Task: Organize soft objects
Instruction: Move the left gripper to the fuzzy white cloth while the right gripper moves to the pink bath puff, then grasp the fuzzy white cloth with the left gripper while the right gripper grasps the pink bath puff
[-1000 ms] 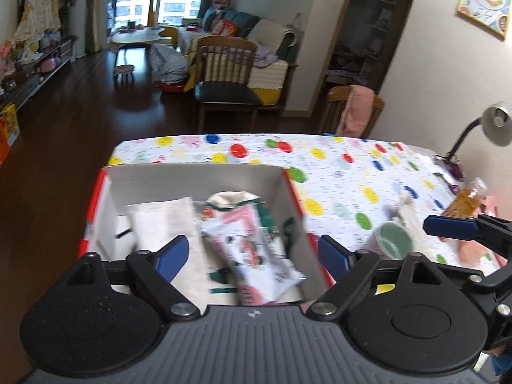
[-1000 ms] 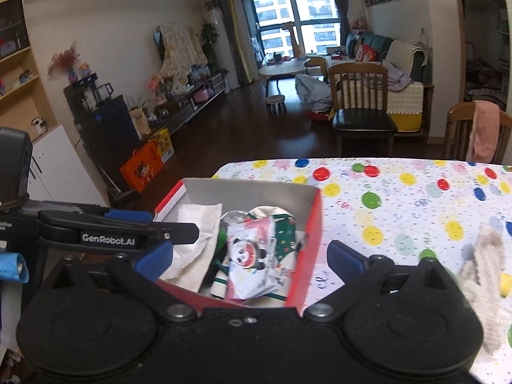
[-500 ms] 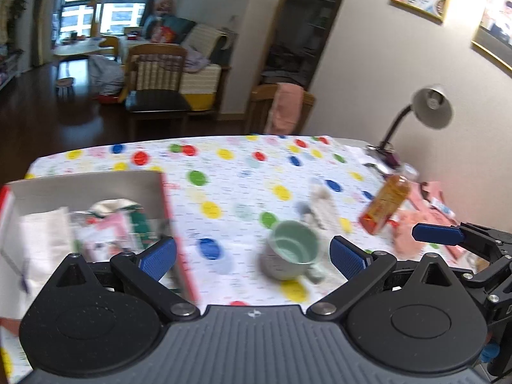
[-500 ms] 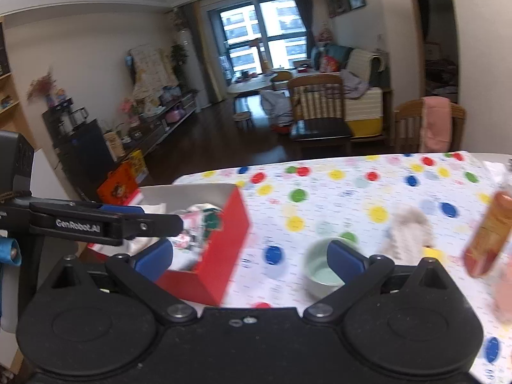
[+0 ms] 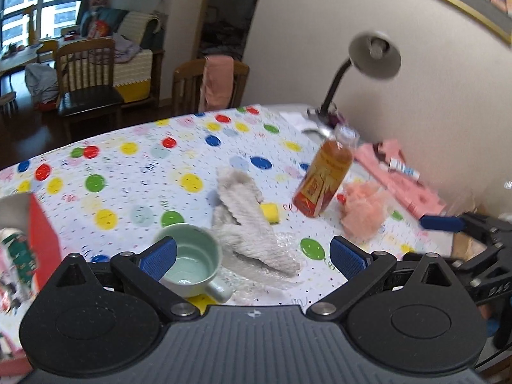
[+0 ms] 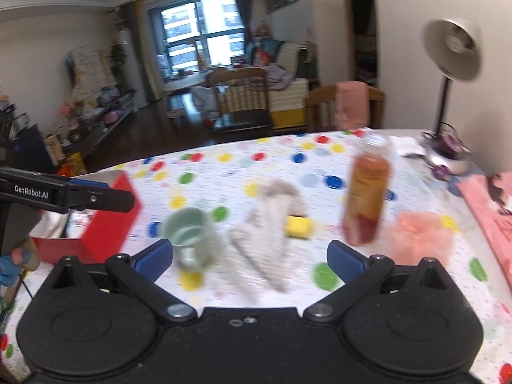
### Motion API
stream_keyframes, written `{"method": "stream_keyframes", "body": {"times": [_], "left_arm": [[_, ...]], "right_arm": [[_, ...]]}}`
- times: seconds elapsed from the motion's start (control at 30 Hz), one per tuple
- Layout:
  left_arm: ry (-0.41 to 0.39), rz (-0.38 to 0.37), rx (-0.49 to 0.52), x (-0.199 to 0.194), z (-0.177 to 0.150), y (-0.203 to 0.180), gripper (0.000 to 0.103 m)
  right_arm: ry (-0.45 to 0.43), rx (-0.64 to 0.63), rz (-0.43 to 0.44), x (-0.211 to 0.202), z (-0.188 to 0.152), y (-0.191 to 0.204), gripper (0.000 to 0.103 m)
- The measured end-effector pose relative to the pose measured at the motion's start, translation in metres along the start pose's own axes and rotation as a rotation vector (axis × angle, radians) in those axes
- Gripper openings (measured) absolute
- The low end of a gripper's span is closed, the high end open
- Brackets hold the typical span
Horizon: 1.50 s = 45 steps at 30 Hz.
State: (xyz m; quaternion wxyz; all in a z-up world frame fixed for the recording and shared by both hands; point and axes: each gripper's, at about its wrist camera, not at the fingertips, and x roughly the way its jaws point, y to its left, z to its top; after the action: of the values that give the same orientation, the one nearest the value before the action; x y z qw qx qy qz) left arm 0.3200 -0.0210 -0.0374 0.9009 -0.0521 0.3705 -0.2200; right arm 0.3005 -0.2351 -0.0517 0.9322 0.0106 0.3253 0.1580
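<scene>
A fluffy grey-white cloth [image 5: 246, 214] lies on the spotted tablecloth, also in the right wrist view [image 6: 268, 220]. A peach fluffy piece [image 5: 363, 208] lies to its right, also in the right wrist view [image 6: 422, 233]. The red box [image 6: 108, 220] with soft packets stands at the left; its corner shows in the left wrist view [image 5: 41, 227]. My left gripper [image 5: 252, 257] is open and empty, above the cloth's near end. My right gripper [image 6: 249, 257] is open and empty, just before the cloth.
A green mug [image 5: 188, 262] stands left of the cloth. An orange drink bottle [image 5: 326, 176] stands between cloth and peach piece, with a yellow block [image 5: 270, 212] beside it. A desk lamp [image 5: 368, 64] and pink items [image 5: 403, 172] are at the right.
Both grippers have swung right, away from the red box, and now face the mug, the cloth and the bottle. Both stayed open and empty.
</scene>
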Motion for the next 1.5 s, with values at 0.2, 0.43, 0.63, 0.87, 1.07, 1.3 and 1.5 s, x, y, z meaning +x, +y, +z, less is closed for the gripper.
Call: {"method": "stream_keyframes", "body": {"times": [0.2,0.43,0.63,0.87,1.07,1.3,1.5], "left_arm": [[0.083,0.026,0.099,0.059,0.011,-0.035,0.102],[0.203,0.068,0.111,0.126,0.024,-0.052,0.102],[0.270,0.137,0.039,0.178,0.048,-0.048,0.102],[0.320,0.212,-0.010,0.231,0.071,-0.038,0.102],[0.367,0.254,-0.077,0.265,0.078,-0.027,0.102],[0.408,0.287,-0.139,0.299,0.076,-0.015,0.102],[0.413,0.333,-0.143,0.314,0.071,-0.008,0.102]], "right_arm": [[0.006,0.053,-0.074,0.002,-0.010,-0.054,0.103],[0.028,0.097,-0.143,0.008,-0.020,-0.110,0.103],[0.053,0.134,-0.179,0.021,-0.025,-0.153,0.103],[0.088,0.163,-0.192,0.053,-0.019,-0.188,0.103],[0.127,0.169,-0.184,0.090,-0.012,-0.207,0.103],[0.163,0.172,-0.179,0.122,-0.012,-0.215,0.103],[0.205,0.175,-0.180,0.147,-0.018,-0.217,0.103]]}}
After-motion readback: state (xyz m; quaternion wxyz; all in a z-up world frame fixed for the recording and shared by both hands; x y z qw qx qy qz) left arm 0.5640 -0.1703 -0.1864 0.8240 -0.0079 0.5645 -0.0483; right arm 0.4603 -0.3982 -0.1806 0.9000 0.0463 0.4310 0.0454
